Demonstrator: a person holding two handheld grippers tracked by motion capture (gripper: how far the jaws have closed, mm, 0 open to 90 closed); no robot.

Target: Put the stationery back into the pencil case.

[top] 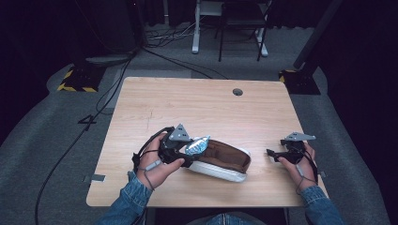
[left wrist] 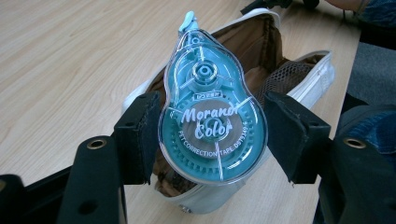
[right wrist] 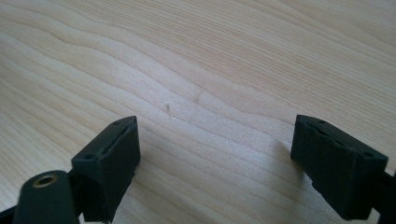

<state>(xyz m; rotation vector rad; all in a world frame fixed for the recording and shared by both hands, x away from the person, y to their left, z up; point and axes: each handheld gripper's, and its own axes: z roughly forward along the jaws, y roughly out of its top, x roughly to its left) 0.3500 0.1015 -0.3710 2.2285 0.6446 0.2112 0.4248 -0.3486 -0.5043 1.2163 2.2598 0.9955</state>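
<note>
Teal and clear plastic: one correction tape (left wrist: 212, 119), clamped flat between the jaws of the left gripper (top: 180, 152), held in the air just over the open mouth of the pencil case (top: 225, 161); printed side faces the left gripper view, nose pointing away toward the case.

Pencil case: white shell, brown lining, a mesh pocket (left wrist: 289, 81) inside; lies unzipped on the table (top: 197, 103), near the front edge and about midway along it.

Progress, as we judge it: the tape is picked up and brought to the case; lowering it in, letting go and perhaps zipping up are left.

Right gripper (top: 277, 154): jaws apart, nothing between them, over bare wood near the front right corner, well apart from the case.

Surroundings: pale wooden table with a round cable hole (top: 237, 92) near the far edge; grey carpet, cables and stand feet beyond it.

Obstructions: we see none on the way in; the case's own raised flap and the mesh pocket may catch the tape's nose.
</note>
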